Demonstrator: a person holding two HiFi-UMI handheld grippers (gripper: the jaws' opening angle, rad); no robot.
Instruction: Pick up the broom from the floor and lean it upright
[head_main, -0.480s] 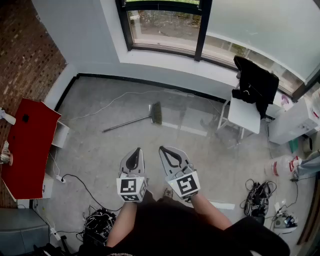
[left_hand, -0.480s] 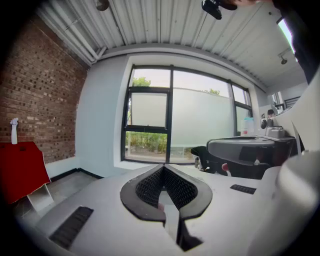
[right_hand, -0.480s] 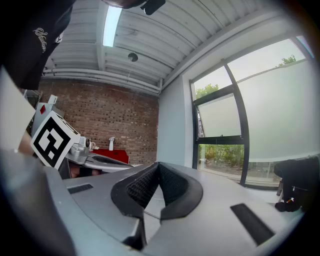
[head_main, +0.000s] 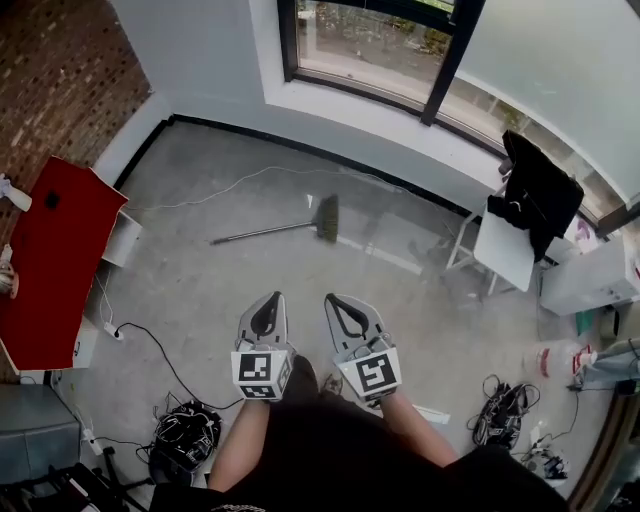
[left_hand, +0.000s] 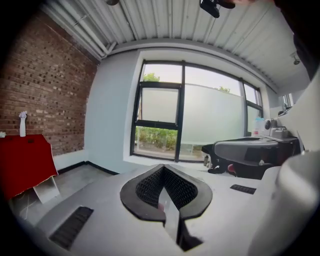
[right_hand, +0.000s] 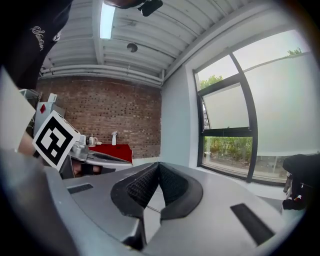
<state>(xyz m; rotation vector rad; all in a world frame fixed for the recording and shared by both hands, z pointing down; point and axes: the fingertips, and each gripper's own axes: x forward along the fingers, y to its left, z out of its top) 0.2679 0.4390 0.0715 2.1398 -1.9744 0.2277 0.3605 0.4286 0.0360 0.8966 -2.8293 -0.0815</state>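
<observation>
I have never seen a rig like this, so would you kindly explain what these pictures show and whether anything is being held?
There is no robot: a person holds a gripper in each hand. The head view looks steeply down from the person's head, showing the left gripper and right gripper out in front. The other two views come from cameras riding on each gripper, looking along its fingers. In both, the fingers are closed together with nothing between. On the grey floor ahead lies a broom, flat and untouched. A red table stands at the left.
</observation>
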